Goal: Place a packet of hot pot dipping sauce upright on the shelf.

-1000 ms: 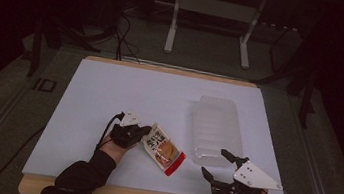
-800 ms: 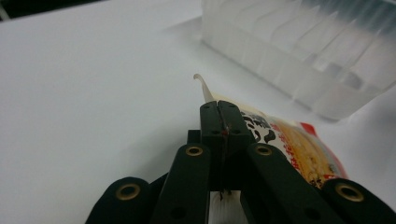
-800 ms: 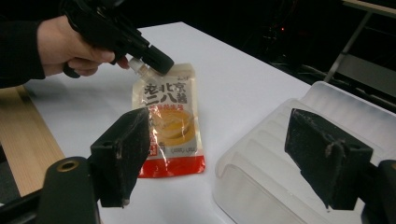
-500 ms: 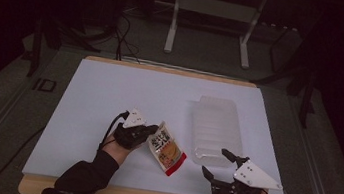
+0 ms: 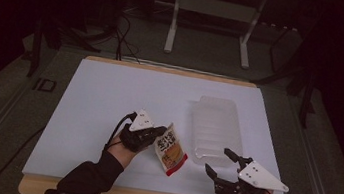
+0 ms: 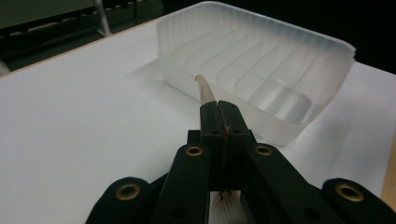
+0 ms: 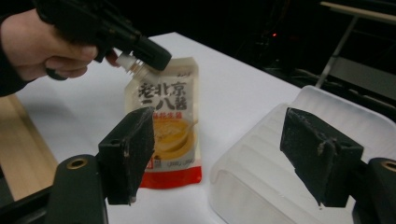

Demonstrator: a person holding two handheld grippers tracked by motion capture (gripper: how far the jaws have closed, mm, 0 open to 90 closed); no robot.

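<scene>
We have just lifted the pouch [image 5: 170,148] off the desk [image 5: 94,97] near its front edge, left tool [image 5: 149,133] clamped on its spout beside the tray [image 5: 215,128], while the right tool [image 5: 224,165] waits, jaws closing slightly around nothing.

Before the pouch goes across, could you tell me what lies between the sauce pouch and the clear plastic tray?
Nothing: in the high view, only a narrow strip of bare white table separates the sauce pouch from the clear tray.

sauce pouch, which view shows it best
The right gripper view: the sauce pouch faces the camera, label readable, left claw pinching its top. The high view shows it small. The left gripper view shows just its edge.
</scene>
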